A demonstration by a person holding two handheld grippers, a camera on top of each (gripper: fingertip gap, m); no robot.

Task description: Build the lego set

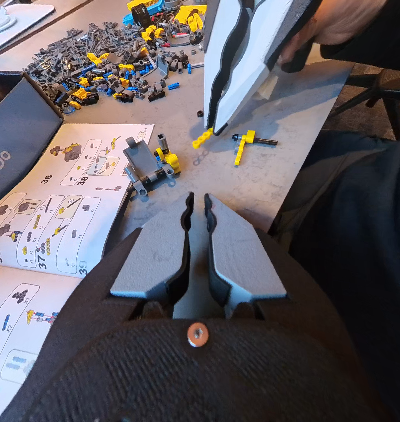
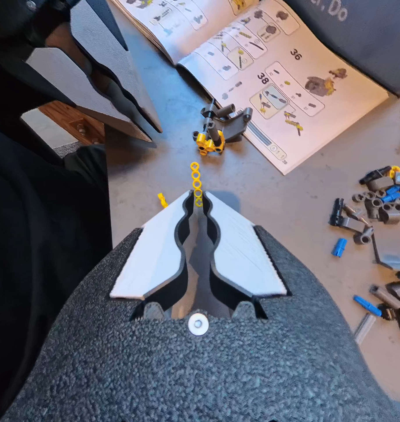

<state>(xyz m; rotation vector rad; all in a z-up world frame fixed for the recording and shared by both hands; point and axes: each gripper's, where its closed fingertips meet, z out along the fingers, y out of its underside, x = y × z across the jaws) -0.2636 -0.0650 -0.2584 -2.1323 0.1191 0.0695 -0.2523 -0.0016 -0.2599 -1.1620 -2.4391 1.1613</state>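
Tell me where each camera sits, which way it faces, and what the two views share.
Left wrist view: on the left gripper, looking along its empty, slightly parted jaws over the grey table to the brick pile; a hand shows.
Right wrist view: on the right gripper, facing the instruction booklet, jaws clamped on a yellow holed beam.
Shared: beam, booklet, grey-and-yellow assembly, and each other's gripper.
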